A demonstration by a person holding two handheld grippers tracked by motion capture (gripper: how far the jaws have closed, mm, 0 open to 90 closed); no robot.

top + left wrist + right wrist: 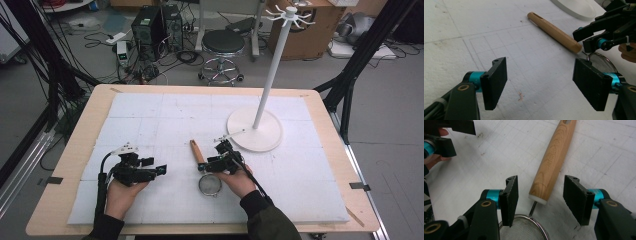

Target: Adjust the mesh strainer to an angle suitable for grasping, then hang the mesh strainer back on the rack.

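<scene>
Two hand-held grippers work over a white foam mat (165, 115) covering the wooden desk (75, 165). The left gripper (152, 167), held in the person's left hand (122, 192), hovers over bare mat with its jaws wide apart and nothing between them. The right gripper (220, 162), in the right hand (240, 180), has its jaws apart on either side of the lower end of the wooden handle (554, 157) of a small mesh strainer (209, 184); neither jaw touches the wood. The strainer lies flat near the desk's centre, handle pointing away from the person. A white hook stand (270, 75) rises from its round base (265, 137) beyond the right gripper.
</scene>
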